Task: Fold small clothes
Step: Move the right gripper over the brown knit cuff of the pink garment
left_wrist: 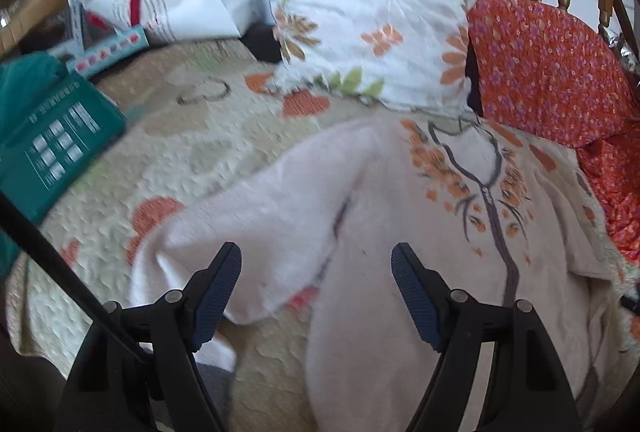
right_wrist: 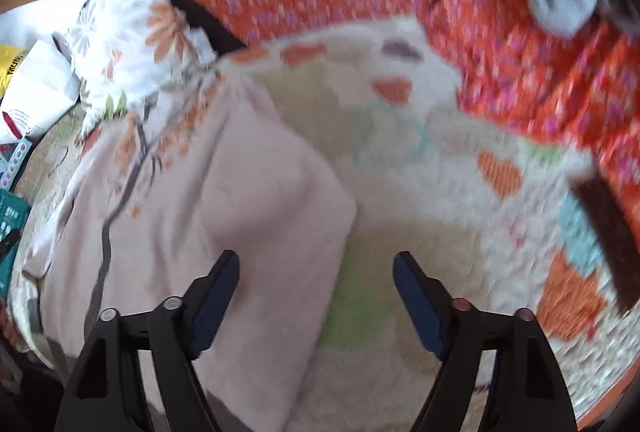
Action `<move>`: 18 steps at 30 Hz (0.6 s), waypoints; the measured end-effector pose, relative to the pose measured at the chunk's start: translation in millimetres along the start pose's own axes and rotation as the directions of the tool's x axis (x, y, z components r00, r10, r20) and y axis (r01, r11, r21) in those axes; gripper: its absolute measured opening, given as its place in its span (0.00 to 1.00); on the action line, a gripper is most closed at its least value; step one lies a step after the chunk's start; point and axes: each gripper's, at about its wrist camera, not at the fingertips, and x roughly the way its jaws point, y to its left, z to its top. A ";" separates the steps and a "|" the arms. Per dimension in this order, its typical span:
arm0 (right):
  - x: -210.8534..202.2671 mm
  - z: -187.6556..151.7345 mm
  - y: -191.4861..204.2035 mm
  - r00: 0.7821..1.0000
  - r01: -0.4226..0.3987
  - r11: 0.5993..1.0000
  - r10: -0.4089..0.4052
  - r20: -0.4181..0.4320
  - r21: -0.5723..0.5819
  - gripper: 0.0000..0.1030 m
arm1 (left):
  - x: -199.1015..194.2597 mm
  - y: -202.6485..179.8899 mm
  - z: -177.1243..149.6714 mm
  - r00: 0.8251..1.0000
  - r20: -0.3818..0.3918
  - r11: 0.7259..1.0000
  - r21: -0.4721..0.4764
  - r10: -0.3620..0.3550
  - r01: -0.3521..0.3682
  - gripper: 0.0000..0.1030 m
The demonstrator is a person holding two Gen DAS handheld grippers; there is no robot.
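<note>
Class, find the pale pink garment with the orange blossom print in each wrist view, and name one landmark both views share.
Left wrist: pink garment fills the lower centre, ahead of the open left gripper.
Right wrist: pink garment lies left of centre.
Shared landmark: floral pillow behind the garment.

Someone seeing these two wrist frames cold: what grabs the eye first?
The pale pink garment with an orange tree print, spread on the quilted bedspread under both open grippers, left and right. Behind it a floral pillow leans beside a bright red flowered cushion. A teal box lies at the left edge of the left view.
</note>
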 end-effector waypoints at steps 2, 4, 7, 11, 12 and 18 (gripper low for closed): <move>-5.6 -19.1 -7.3 0.999 0.000 0.999 -0.002 -0.032 -0.044 0.75 | 6.1 1.5 -4.5 0.999 -0.038 0.999 -0.037 -0.039 0.037 0.74; -6.9 -36.0 -3.9 0.997 0.011 0.995 -0.018 -0.078 -0.098 0.71 | 10.0 2.1 -8.8 0.997 -0.053 0.997 -0.061 -0.049 0.045 0.74; -11.1 -49.5 2.4 0.995 0.012 0.987 -0.027 -0.093 -0.160 0.69 | 7.7 2.4 -3.3 0.990 -0.123 0.997 -0.053 -0.068 0.062 0.74; -5.3 -68.3 8.8 0.999 0.000 0.986 -0.008 -0.047 -0.170 0.66 | 9.5 -9.8 -4.8 0.990 -0.119 0.997 -0.019 -0.075 0.074 0.74; -0.2 -72.8 15.3 0.999 0.039 0.977 -0.042 -0.009 -0.208 0.45 | 9.4 -12.8 -5.3 0.990 -0.119 0.997 -0.014 -0.077 0.076 0.74; -30.6 -37.3 12.9 0.977 0.205 0.955 -0.188 0.097 -0.213 0.05 | 7.4 -23.1 -4.8 0.993 -0.091 0.997 0.025 -0.073 0.076 0.74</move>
